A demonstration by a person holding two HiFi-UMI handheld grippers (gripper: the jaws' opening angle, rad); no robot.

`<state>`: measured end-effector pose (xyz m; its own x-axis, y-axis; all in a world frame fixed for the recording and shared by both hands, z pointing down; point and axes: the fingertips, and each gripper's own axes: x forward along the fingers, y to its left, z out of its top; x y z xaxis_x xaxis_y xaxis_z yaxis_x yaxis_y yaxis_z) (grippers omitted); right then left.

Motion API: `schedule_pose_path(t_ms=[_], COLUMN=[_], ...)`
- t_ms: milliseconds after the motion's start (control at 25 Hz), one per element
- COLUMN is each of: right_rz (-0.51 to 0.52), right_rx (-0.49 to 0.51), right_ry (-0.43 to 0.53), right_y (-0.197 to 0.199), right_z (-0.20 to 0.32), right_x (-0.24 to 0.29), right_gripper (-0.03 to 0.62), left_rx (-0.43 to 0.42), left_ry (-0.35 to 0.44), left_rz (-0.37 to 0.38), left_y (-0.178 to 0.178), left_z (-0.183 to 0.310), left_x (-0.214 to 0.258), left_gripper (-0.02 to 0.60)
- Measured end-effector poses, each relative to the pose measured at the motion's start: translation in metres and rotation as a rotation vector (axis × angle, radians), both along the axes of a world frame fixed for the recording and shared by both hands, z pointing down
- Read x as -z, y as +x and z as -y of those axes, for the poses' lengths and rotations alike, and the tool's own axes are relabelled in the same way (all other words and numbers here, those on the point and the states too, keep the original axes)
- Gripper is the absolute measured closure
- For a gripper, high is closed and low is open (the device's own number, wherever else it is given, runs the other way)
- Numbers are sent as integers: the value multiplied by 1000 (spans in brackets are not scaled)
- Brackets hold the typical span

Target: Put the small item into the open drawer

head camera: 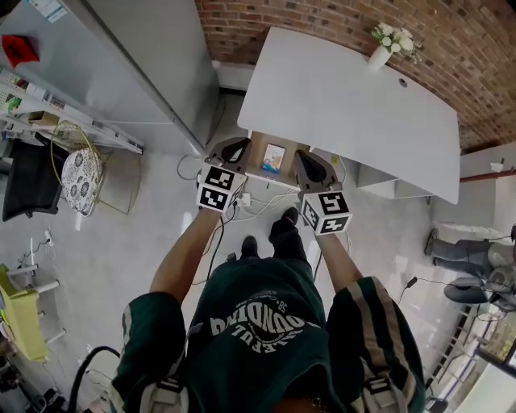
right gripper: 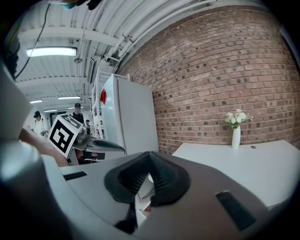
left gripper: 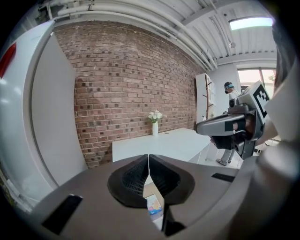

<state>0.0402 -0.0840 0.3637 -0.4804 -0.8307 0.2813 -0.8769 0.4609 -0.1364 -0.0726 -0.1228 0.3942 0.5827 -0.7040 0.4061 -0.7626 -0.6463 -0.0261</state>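
Note:
An open drawer sticks out from under the near edge of the white table. Inside it lies a small colourful flat item, which also shows through the gap below the jaws in the left gripper view. My left gripper hovers over the drawer's left end, and its jaws are shut with nothing between them. At the drawer's right end is my right gripper, its jaws likewise meeting at the tips and empty. Each gripper shows in the other's view.
A white vase of flowers stands at the table's far side by the brick wall. A tall white cabinet is on the left. Cables lie on the floor under the drawer. Another person's legs are at right.

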Motion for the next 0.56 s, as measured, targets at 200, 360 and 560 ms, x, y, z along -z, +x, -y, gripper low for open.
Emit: schedule_pose_path(t_ms=[200, 360, 560], right_rz=[-1, -2, -2], right_rx=[-3, -2, -1], right_ry=[13, 12, -8], right_y=[-2, -3, -4], right_z=[-2, -6, -17], right_x=[6, 8, 0], right_gripper=[569, 569, 569], left_rx=[3, 7, 14], left_ry=[15, 13, -20], left_rz=[0, -3, -6], left_y=[-4, -6, -8], left_z=[-1, -3, -18], left_x=[9, 11, 1], left_gripper=[561, 561, 561])
